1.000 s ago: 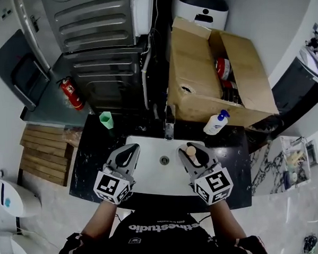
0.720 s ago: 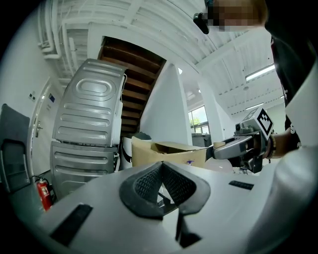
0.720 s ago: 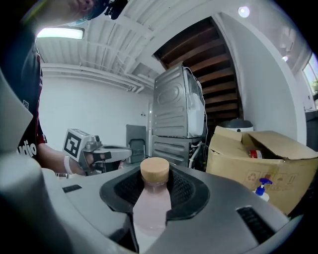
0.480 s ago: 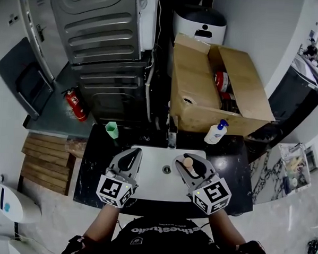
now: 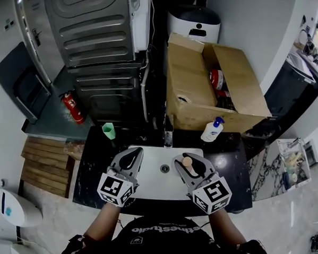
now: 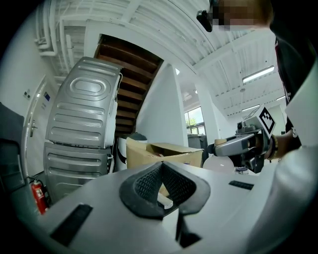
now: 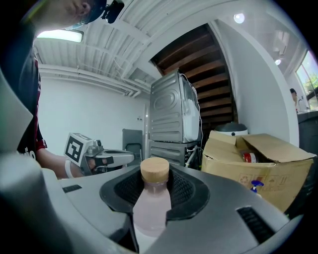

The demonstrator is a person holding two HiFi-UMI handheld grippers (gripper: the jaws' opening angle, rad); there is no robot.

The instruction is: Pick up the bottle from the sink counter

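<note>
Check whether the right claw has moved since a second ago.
No. The right claw, shut on the bottle, still sits just right of the sink drain; only the view shifted.

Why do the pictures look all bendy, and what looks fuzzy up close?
Head view: the wide lens bows straight lines, so the cardboard box has curved edges. Right gripper view: the bottle sits so close that its body looks soft, and the ceiling lamp glares white. Left gripper view: dark rounded corners.

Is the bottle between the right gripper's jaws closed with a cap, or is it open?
Closed: a tan, cork-like cap sits on the neck of the pale pink bottle.
</note>
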